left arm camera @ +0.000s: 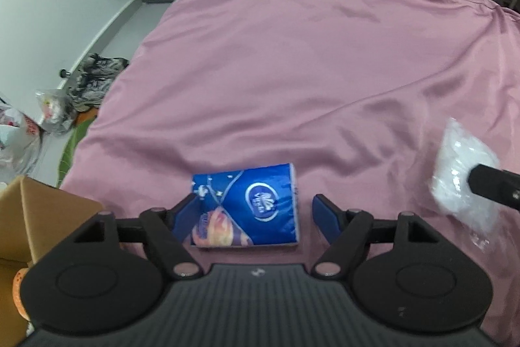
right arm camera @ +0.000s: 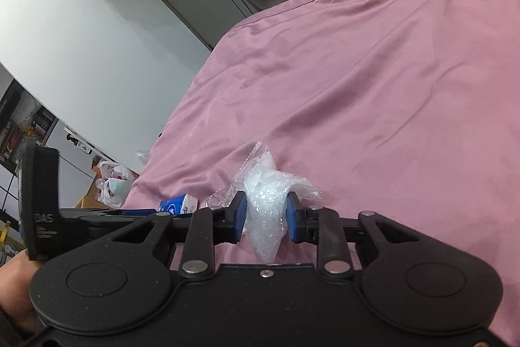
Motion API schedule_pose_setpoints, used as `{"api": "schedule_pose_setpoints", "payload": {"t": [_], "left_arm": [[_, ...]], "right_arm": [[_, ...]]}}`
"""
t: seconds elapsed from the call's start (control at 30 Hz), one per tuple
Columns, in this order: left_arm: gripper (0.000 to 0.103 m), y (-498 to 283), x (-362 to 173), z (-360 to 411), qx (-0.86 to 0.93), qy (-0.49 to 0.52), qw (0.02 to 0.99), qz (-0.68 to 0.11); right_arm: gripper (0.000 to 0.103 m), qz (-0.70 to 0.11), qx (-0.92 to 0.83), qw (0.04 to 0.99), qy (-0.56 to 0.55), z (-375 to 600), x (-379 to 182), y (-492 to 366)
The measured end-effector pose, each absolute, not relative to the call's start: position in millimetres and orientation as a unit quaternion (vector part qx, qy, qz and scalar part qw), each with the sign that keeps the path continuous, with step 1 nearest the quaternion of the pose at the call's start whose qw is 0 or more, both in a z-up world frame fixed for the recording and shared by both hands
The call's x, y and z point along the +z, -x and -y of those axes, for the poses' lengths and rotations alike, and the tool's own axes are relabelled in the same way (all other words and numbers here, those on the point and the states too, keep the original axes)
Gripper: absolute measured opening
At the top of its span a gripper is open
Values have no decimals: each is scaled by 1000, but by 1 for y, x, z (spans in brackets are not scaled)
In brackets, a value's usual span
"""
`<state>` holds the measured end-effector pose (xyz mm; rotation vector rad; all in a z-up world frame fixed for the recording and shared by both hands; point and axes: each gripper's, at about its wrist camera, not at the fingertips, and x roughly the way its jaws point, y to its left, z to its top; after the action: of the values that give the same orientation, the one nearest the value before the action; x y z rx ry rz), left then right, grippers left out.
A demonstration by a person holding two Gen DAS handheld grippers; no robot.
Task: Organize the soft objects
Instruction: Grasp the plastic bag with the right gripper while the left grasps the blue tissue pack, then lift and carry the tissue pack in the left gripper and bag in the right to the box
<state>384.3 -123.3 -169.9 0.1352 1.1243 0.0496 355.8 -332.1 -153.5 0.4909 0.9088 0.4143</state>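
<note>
Right gripper point(right arm camera: 265, 213): blue pads clamped on the clear plastic bag point(right arm camera: 263, 200), pinching its crumpled middle. The bag is thin, feather-light and slippery, and squashes to almost nothing; it bulges above and below the pads, so I judge the hold fair, though film like this can slide out. It looks lifted clear of the pink bedsheet point(right arm camera: 390, 86), but I can't be sure.

Left gripper point(left arm camera: 255, 213): jaws released, standing wide, straddling the tissue pack point(left arm camera: 247, 207). The left pad is at the pack's left end, contact unclear; the right pad is apart from it, with sheet showing between. No grip yet.

The pack lies flat on the sheet near the bed's near edge. Soft, light, glossy wrapper, gives under pressure. I'd take it across the middle of the short span, not the corners, squeezing enough to dent it.

Cardboard box point(left arm camera: 35, 217) sits just left of the left gripper, probably the drop spot.
</note>
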Motion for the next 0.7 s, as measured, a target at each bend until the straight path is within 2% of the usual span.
{"api": "schedule_pose_setpoints", "payload": {"t": [0.07, 0.2, 0.3, 0.6, 0.63, 0.7], "left_arm": [[56, -382, -166, 120, 28, -56, 850, -523], [31, -379, -152, 122, 13, -54, 863, -503], [25, -376, -145, 122, 6, -53, 867, -495], [22, -364, -134, 92, -28, 47, 872, -487], [25, -365, -135, 89, -21, 58, 870, -489], [37, -366, -136, 90, -14, 56, 867, -495]], "right_arm": [[25, -430, 195, 850, -233, 332, -153, -355], [26, -428, 195, 853, -227, 331, -149, -356], [26, -426, 193, 855, -225, 330, -145, -355], [26, -408, 179, 867, -222, 336, -133, -341], [26, -408, 177, 867, -224, 337, -134, -340], [26, -407, 175, 867, -227, 339, -136, -338]]}}
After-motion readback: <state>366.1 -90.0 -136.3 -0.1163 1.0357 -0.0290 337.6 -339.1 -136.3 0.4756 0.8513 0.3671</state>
